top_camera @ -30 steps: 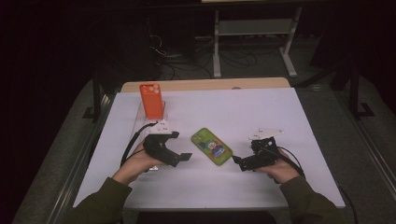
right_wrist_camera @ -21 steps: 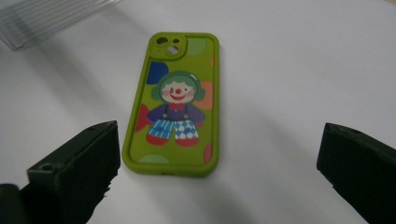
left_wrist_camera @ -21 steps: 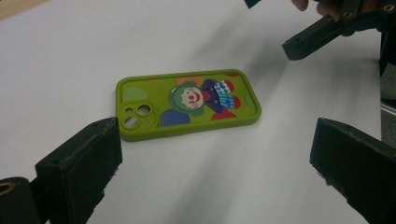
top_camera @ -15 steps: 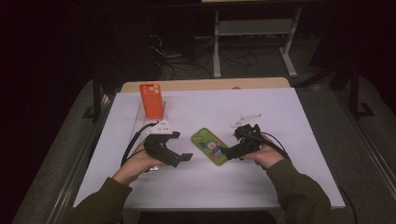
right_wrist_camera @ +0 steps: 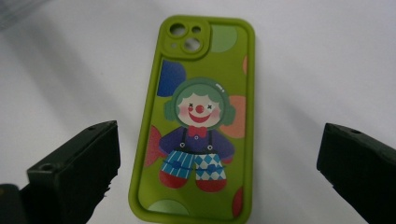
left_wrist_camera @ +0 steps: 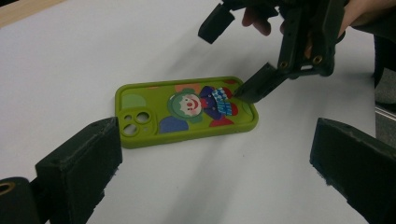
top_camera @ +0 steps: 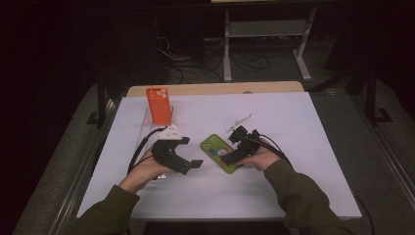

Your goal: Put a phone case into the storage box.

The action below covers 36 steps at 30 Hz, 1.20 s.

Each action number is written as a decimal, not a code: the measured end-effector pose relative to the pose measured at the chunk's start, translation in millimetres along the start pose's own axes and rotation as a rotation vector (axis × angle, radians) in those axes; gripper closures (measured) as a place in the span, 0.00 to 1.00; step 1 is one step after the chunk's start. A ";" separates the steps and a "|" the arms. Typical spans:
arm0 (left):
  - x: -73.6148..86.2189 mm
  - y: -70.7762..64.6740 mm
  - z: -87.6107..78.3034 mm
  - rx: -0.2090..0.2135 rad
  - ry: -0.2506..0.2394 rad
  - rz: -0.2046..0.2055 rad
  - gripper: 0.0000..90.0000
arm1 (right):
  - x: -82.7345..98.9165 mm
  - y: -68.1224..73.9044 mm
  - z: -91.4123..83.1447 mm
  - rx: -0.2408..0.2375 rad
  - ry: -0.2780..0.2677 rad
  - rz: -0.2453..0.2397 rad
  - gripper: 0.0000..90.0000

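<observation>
The green phone case (top_camera: pixel 220 152) lay flat, printed side up, near the middle of the white table (top_camera: pixel 293 127), its camera cut-out toward the far end. The right gripper (top_camera: pixel 234 150) hung directly over the case's near right part, jaws spread wide; in the right gripper view the case (right_wrist_camera: pixel 198 121) sat between the two jaws, which flanked its long sides without touching them. From the left gripper view one jaw tip of the right gripper (left_wrist_camera: pixel 254 60) came down at the case's (left_wrist_camera: pixel 187 109) end away from the camera cut-out, by the clown's feet; contact could not be confirmed. The left gripper (top_camera: pixel 188 159) rested on the table just left of the case, jaws also spread, pointing toward it and holding nothing. Print on the case: a cartoon clown with green hair, red nose, purple top, blue checked trousers, and coloured blobs around it. No brand or readable text was seen. An orange phone case (top_camera: pixel 159 105) stood upright at the far left.
</observation>
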State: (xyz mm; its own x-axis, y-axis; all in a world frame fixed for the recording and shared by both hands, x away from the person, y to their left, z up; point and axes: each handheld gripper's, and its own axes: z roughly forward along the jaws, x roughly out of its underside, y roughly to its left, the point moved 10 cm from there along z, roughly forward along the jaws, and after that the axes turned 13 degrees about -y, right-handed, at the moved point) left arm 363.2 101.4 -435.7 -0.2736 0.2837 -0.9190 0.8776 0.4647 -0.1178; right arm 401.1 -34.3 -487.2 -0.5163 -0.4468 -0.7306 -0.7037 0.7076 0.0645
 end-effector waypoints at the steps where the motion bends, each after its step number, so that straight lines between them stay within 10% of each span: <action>1: 0.1 -0.2 0.2 0.000 0.001 0.001 0.02 | 0.3 0.5 2.4 -0.001 0.013 0.000 0.00; 19: 0.2 -0.3 -0.2 0.008 0.001 -0.003 0.02 | 21.1 9.7 36.5 0.011 0.232 -0.059 0.07; 36: 0.5 2.2 0.5 0.011 0.008 0.001 0.02 | 21.4 4.7 31.5 -0.017 0.243 -0.080 0.17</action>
State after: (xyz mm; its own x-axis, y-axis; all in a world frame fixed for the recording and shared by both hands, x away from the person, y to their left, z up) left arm 365.2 102.2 -436.6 -0.2759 0.2913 -0.9160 0.8821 0.4553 -0.1208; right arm 402.2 -23.3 -523.9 -0.5596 -0.6209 -0.5489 -0.7541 0.6562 0.0265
